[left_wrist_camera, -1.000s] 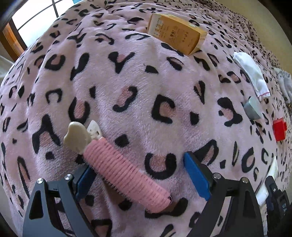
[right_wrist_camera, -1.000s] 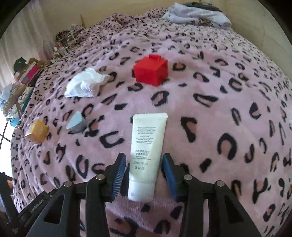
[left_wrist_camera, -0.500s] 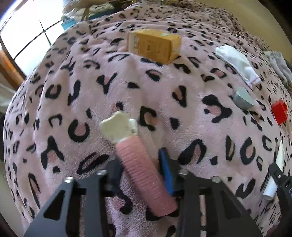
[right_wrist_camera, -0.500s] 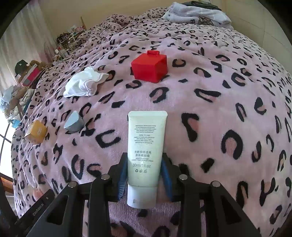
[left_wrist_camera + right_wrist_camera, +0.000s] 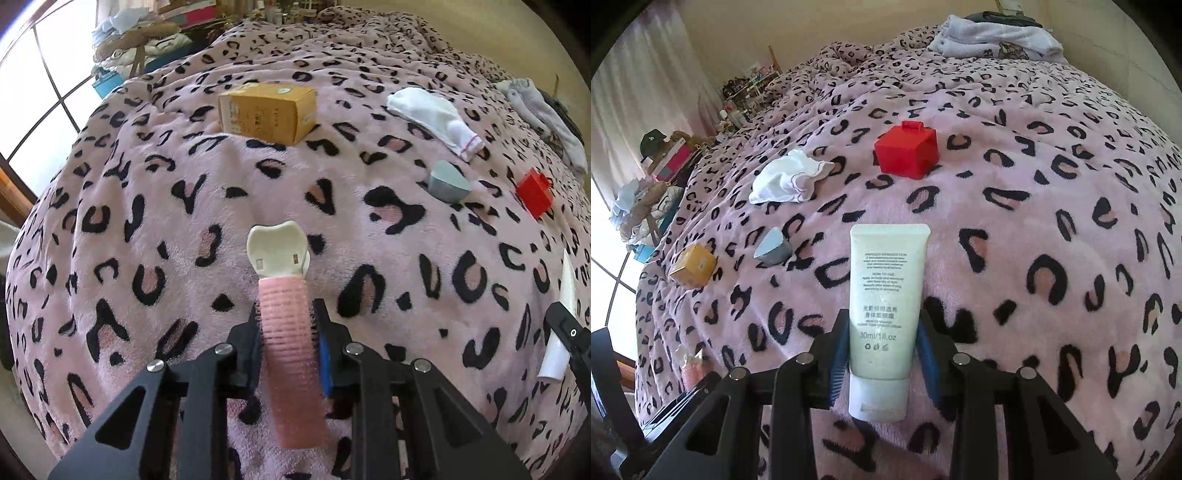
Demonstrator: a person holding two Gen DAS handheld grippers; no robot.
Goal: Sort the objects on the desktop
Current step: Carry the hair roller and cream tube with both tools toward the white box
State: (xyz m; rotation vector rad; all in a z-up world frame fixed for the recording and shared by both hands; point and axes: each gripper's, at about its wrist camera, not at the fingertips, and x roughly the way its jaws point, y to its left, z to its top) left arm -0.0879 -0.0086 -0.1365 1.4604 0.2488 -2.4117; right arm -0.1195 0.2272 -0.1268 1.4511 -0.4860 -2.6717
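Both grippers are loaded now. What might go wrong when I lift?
The pink hair roller is pinched on its soft bristles by the left gripper, so it may twist or slip. The cream tube sits squeezed near its cap in the right gripper and may droop or squirt.

Pink hair roller (image 5: 291,354) between left gripper (image 5: 286,332) jaws

— What do we see of the left gripper (image 5: 286,341)?
— Black angular arms with cut-out windows, silver round screws at the joints, blue pads (image 5: 325,363) inside.
— And the right gripper (image 5: 882,349)?
— We see the same: black frame, silver screws, ribbed blue pads (image 5: 837,363).
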